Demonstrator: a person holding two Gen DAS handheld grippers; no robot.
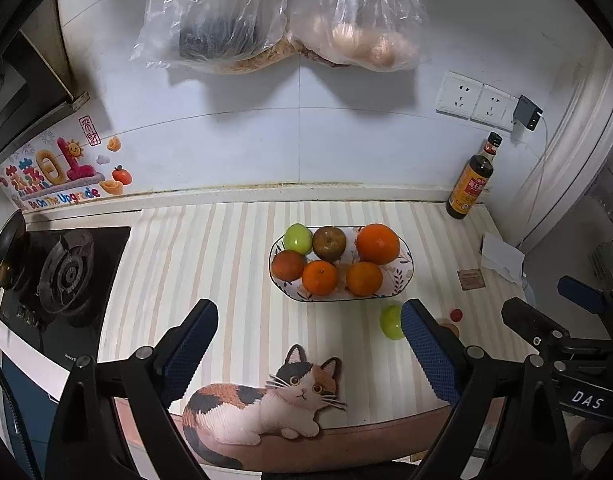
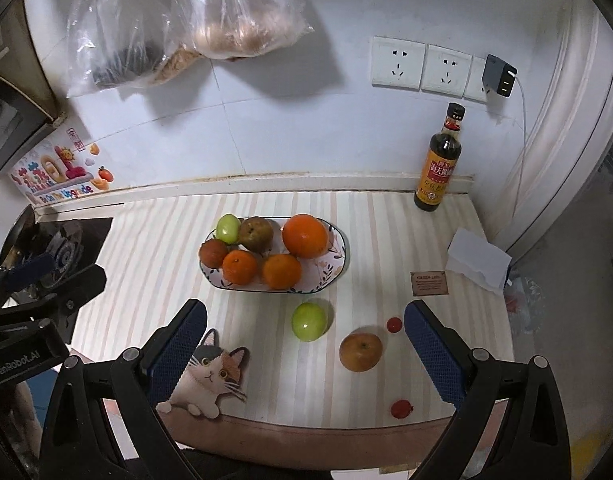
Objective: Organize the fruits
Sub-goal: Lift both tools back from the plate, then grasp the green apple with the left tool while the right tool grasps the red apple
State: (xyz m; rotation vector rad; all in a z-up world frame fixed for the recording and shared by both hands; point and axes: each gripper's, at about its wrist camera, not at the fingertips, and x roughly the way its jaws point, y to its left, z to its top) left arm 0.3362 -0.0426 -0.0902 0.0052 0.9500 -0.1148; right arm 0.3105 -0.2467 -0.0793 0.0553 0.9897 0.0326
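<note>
The wall sticker [image 1: 58,176] beside the stove carries the English line "Be On The Upgrade" under large coloured Chinese characters — those I cannot make out. White lettering on the black gripper body [image 1: 586,402] at the right of the left wrist view reads "DAS", and the one [image 2: 16,364] at the left of the right wrist view reads "GenRobot.AI". The sauce bottle's yellow label [image 2: 436,174] and the small brown card [image 2: 429,283] bear print too small to read.

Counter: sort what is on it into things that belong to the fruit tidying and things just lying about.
Belongs to the job:
- plate holding six fruits
- loose green fruit
- loose brown fruit
- two small red fruits

Just lying about:
- sauce bottle
- folded white paper
- small brown card
- gas stove
- hanging plastic bags
</note>
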